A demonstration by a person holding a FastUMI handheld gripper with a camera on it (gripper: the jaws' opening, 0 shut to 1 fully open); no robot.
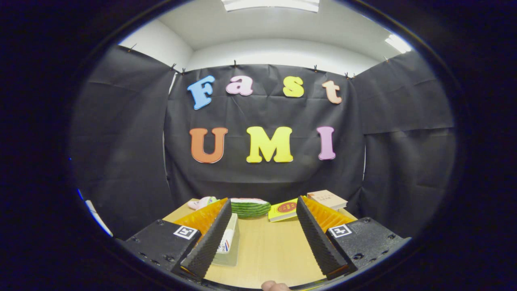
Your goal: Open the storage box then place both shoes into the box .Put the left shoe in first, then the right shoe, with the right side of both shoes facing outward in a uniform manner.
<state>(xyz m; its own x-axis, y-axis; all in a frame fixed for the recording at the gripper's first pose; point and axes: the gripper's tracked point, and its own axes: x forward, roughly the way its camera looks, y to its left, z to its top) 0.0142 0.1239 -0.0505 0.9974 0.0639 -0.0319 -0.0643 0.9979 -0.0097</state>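
Two gripper (262, 204) fingers stand wide apart over the light wooden tabletop (266, 250), clamping nothing; a clear plastic storage box (229, 241) lies just inside the left finger, lid state unclear; beyond the fingertips sit a pink shoe (202, 202), a green striped watermelon-slice cushion (250, 207), a yellow book (283, 210) and a tan book (327, 199); a fingertip (275, 286) shows at the near edge.

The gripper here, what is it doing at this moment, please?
A person holds the gripper low over a wooden table, its fingers open with nothing between them. Beyond the fingertips lie a green striped watermelon-like item, a yellow book, a tan book and a pink item. A small pale box stands beside the left finger. Nothing is gripped yet.
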